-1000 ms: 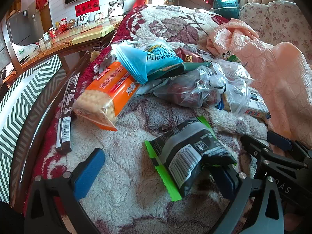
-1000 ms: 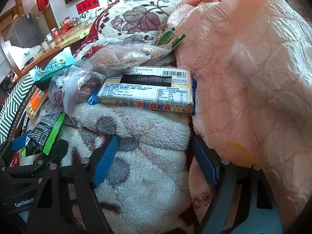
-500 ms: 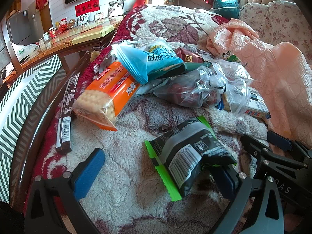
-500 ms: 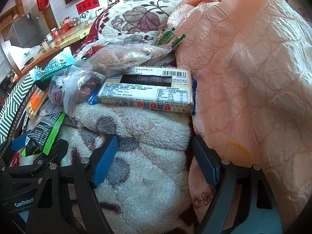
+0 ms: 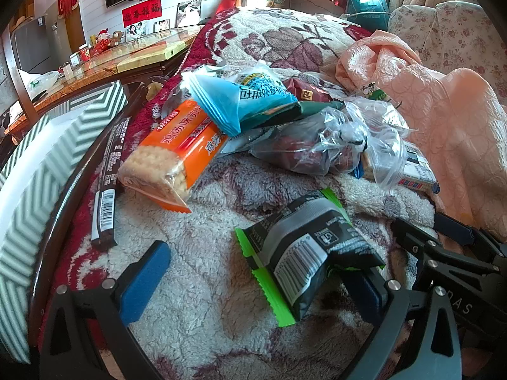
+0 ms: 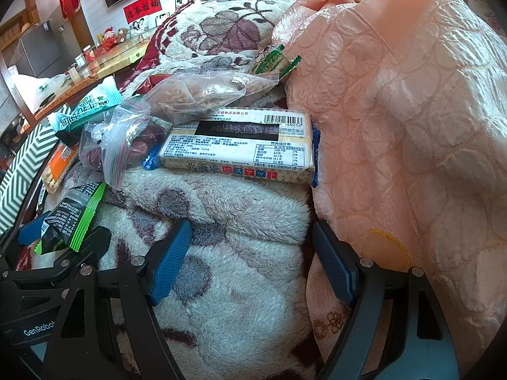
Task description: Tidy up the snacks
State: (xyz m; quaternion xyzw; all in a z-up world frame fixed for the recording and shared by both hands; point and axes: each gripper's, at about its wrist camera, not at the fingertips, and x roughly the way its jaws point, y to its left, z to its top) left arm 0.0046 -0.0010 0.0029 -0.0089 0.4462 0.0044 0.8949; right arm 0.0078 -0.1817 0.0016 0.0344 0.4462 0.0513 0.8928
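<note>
Two pairs of tongs rest low over a fluffy cream-and-maroon floral blanket [image 5: 196, 272], both spread apart and gripping nothing. Between the blue pads of the left tongs [image 5: 253, 278] lies a black snack packet with green serrated edges [image 5: 304, 250], close against the right-hand pad. Ahead of it sit an orange cracker pack [image 5: 177, 148], a light-blue pouch [image 5: 240, 98] and a clear bag of red dates [image 5: 313, 148]. Ahead of the right tongs [image 6: 250, 259] lies a long white biscuit pack [image 6: 237, 148], just beside a peach quilted cover [image 6: 412, 120] to their right.
</note>
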